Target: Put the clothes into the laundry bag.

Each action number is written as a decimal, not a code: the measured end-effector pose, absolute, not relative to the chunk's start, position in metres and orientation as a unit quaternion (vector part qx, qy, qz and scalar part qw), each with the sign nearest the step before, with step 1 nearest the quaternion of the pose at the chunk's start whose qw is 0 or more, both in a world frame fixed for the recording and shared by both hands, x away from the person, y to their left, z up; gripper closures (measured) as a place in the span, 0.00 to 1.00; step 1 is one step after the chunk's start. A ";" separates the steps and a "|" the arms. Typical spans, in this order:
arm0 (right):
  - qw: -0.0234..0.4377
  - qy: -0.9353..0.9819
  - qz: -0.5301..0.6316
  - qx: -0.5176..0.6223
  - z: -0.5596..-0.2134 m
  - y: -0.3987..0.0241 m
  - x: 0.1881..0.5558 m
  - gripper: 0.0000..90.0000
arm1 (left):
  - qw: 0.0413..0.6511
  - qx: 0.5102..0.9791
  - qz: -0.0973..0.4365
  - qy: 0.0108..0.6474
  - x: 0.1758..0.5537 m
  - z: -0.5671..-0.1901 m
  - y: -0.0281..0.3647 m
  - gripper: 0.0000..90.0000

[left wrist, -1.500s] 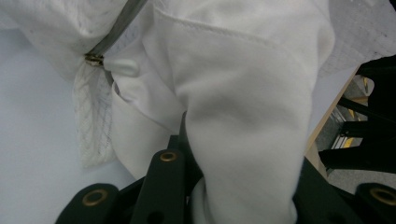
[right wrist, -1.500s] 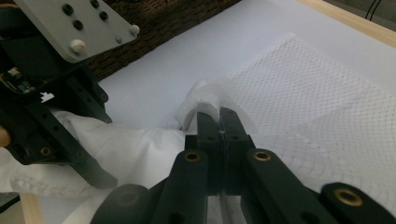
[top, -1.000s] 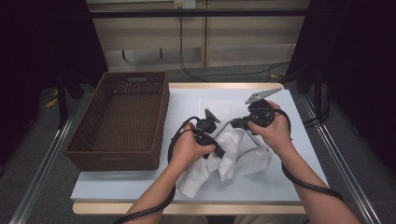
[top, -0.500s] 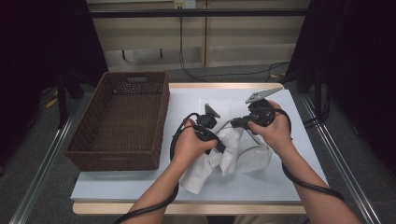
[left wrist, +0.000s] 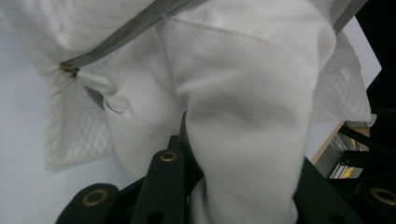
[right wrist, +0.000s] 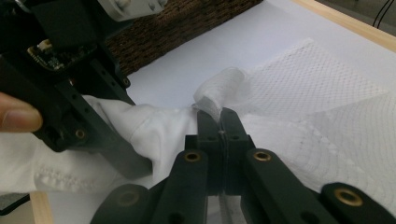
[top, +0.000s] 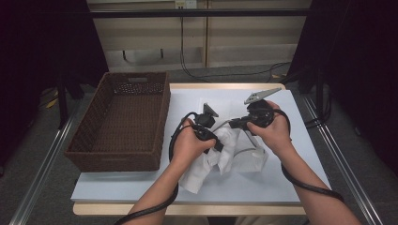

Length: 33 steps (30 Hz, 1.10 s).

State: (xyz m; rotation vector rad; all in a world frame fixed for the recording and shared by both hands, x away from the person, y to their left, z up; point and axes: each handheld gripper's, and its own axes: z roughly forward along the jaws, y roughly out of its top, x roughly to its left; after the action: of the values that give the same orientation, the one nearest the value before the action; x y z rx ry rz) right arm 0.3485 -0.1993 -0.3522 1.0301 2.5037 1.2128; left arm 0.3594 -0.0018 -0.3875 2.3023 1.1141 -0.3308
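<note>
While both tools [top: 217, 140] [top: 234, 124] pinch the white garment [top: 234, 150], a wicker basket [top: 122, 122] stands just left; table [top: 291, 178] beneath.

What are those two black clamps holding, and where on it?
Both grip one white garment. The left hand-held gripper clamps a thick bunched fold; the right hand-held gripper pinches a thin mesh edge between closed jaws.

A white garment [top: 230, 150] lies crumpled on the middle of the pale tabletop, just right of the basket. Part is smooth cloth with stitched seams, part thin quilted mesh (a grey strip crosses it), bunched upward at the centre
</note>
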 end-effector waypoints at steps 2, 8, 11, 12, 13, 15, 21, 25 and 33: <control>0.085 0.842 0.408 0.344 -0.352 -0.198 0.349 1.00 | 0.275 0.864 -0.125 0.403 0.360 -0.386 -0.002 0.82; 0.085 0.842 0.408 0.343 -0.352 -0.196 0.349 1.00 | 0.288 0.856 -0.126 0.410 0.361 -0.387 -0.008 0.82; 0.084 0.842 0.408 0.343 -0.353 -0.196 0.349 1.00 | 0.284 0.855 -0.123 0.416 0.363 -0.388 -0.008 0.82; 0.083 0.842 0.408 0.343 -0.352 -0.197 0.348 1.00 | 0.282 0.856 -0.121 0.417 0.363 -0.388 -0.008 0.82; 0.083 0.842 0.409 0.343 -0.352 -0.197 0.348 1.00 | 0.273 0.862 -0.116 0.411 0.365 -0.388 -0.006 0.82; 0.085 0.841 0.411 0.341 -0.352 -0.198 0.347 1.00 | 0.277 0.857 -0.116 0.418 0.367 -0.388 -0.002 0.82; 0.085 0.840 0.413 0.343 -0.350 -0.202 0.347 1.00 | 0.271 0.857 -0.111 0.424 0.368 -0.390 0.002 0.82; 0.085 0.841 0.412 0.340 -0.350 -0.200 0.347 1.00 | 0.272 0.858 -0.115 0.421 0.368 -0.389 0.001 0.82; 0.084 0.841 0.414 0.339 -0.350 -0.197 0.348 1.00 | 0.288 0.857 -0.122 0.409 0.367 -0.384 -0.007 0.82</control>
State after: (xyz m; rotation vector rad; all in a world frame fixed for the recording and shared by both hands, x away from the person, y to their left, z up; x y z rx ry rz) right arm 0.3482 -0.1967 -0.3497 1.0110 2.5091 1.2350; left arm 0.3666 -0.0067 -0.3839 2.2897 1.0928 -0.3248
